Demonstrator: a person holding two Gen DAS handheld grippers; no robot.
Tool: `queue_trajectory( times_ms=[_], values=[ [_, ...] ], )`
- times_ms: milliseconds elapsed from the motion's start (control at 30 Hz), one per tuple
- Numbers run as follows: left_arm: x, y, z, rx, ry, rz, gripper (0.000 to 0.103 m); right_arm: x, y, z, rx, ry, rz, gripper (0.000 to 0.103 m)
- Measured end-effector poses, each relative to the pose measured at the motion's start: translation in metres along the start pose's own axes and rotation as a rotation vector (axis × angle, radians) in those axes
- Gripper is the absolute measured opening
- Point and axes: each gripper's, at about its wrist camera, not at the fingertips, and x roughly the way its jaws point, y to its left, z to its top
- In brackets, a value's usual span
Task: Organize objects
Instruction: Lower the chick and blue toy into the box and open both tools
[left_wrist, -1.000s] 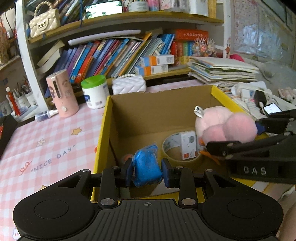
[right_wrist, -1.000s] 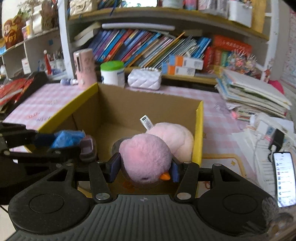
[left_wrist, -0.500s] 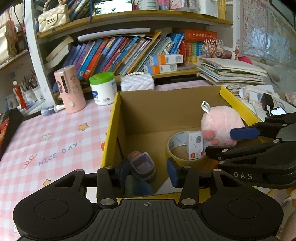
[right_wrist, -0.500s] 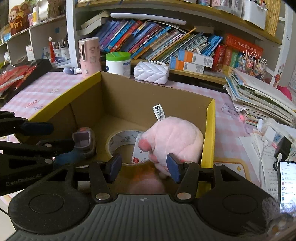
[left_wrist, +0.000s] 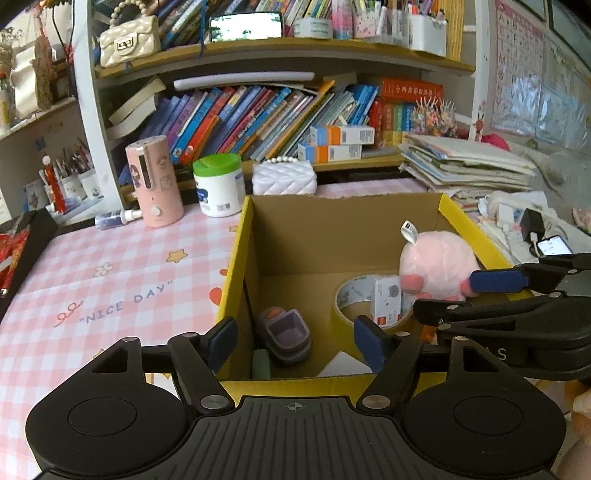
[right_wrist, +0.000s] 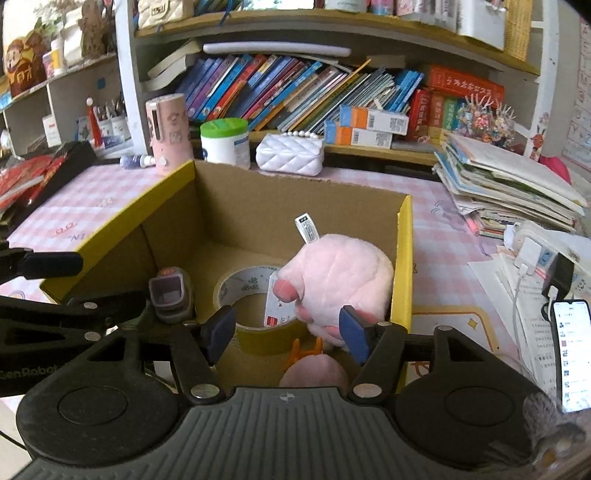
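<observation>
Cardboard box (left_wrist: 332, 218) on the pink-checked bench (left_wrist: 110, 280): inside, left to right, a grey device (left_wrist: 284, 334), tape roll (left_wrist: 354, 295) and pink plush toy (left_wrist: 436, 266) are seen. Left hand-held gripper (left_wrist: 295, 341) and right hand-held gripper (right_wrist: 284, 330) are held spread wide and empty.

my table (left_wrist: 110, 280) has a pink checked cloth, and on it sit the big cardboard box (left_wrist: 343, 221), a pink tube thing (left_wrist: 154, 181), a white tub with a green lid (left_wrist: 218, 184), a small white purse (left_wrist: 284, 178) and a pile of books (left_wrist: 465, 166).
</observation>
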Motion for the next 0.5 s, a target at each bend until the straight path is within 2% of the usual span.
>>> queue_trajectory(
  times_ms=[100, 167, 233, 300, 500],
  values=[
    [-0.011, 0.003, -0.002, -0.005, -0.02, -0.017, 0.074, -0.011, 0.004, 0.0, 0.012, -0.036, -0.025, 0.066],
    [-0.021, 0.007, -0.004, -0.007, -0.04, -0.005, 0.084, -0.02, 0.01, 0.0, 0.03, -0.058, -0.043, 0.067],
    [-0.032, 0.013, -0.007, -0.01, -0.062, -0.005, 0.085, -0.03, 0.015, -0.001, 0.048, -0.076, -0.058, 0.069],
    [-0.043, 0.022, -0.01, -0.024, -0.074, -0.008, 0.087, -0.041, 0.023, -0.003, 0.072, -0.095, -0.079, 0.076],
    [-0.071, 0.052, -0.03, -0.064, -0.105, 0.029, 0.095, -0.072, 0.059, -0.016, 0.106, -0.146, -0.126, 0.083]
  ],
)
